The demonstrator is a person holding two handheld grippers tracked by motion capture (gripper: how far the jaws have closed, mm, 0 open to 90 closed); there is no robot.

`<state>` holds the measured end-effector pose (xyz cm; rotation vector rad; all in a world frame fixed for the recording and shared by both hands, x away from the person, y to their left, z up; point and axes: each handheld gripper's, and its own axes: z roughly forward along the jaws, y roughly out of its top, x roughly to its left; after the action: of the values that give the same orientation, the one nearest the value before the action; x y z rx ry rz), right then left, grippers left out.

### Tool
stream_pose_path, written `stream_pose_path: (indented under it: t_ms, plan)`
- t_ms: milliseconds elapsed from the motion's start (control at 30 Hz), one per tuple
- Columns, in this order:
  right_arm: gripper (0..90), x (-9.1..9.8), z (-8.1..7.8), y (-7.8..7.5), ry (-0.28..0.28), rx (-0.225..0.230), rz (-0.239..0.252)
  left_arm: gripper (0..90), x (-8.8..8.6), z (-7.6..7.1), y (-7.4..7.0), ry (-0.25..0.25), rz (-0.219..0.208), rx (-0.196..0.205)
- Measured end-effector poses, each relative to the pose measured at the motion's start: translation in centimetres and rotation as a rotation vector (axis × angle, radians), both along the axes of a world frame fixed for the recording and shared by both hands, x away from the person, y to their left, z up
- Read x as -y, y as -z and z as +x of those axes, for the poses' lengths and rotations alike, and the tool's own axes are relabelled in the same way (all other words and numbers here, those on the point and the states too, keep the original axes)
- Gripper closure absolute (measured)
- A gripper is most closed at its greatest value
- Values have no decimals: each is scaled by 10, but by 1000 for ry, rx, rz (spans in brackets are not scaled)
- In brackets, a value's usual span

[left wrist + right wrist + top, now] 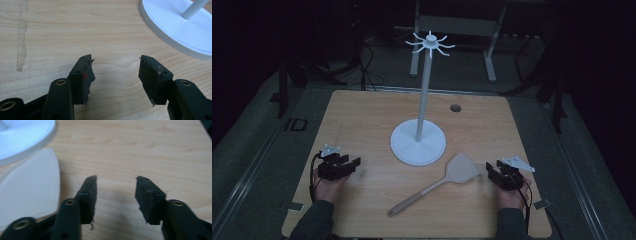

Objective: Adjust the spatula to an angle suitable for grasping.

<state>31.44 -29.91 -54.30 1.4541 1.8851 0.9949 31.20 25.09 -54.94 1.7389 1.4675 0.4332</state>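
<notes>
Right gripper (490, 169) rests low on the wooden table (362, 115), to the right of the white stand's round base (418, 142), with the person's hand (512, 196) behind it and the sleeve coming in from the table's near edge. Its jaws are spread with nothing between them, only bare wood showing in the gap in the right gripper view (116, 195). They point toward the beige spatula (432, 185), whose broad blade lies just beside the gripper's tips, apart from them as far as the pictures tell. In the right gripper view the blade (27, 187) lies left of the jaws, close to the base's rim (25, 137).

The spatula lies flat on the table in front of the stand's base, blade nearest the base's right front edge, handle running away from it toward the table's near edge.

Left gripper (354, 164) sits on the table to the left of the stand's base, held level by the other hand (327, 184), jaws wide apart and empty (116, 75); the base's rim (160, 27) shows beyond them to the right.

The stand's pole rises upright from the base to a crown of hooks (430, 43), all bare.
</notes>
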Motion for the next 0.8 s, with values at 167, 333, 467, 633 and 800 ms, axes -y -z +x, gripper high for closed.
stream_pose_path:
  t_ms: [167,333,467,633,800]
  plan:
    - [556,-3,0,-10,-25,21,1,448,0,0,0,0,-1,2]
    - [621,-11,2,-20,-78,42,4,448,1,0,0,1,2,-1]
    - [777,-16,4,-22,-113,34,1,448,1,0,0,1,0,-1]
    - [900,-25,8,-20,-149,6,-12,448,1,0,0,2,2,-1]
    - [900,-34,11,-17,-189,-16,-11,448,1,0,0,1,-1,0]
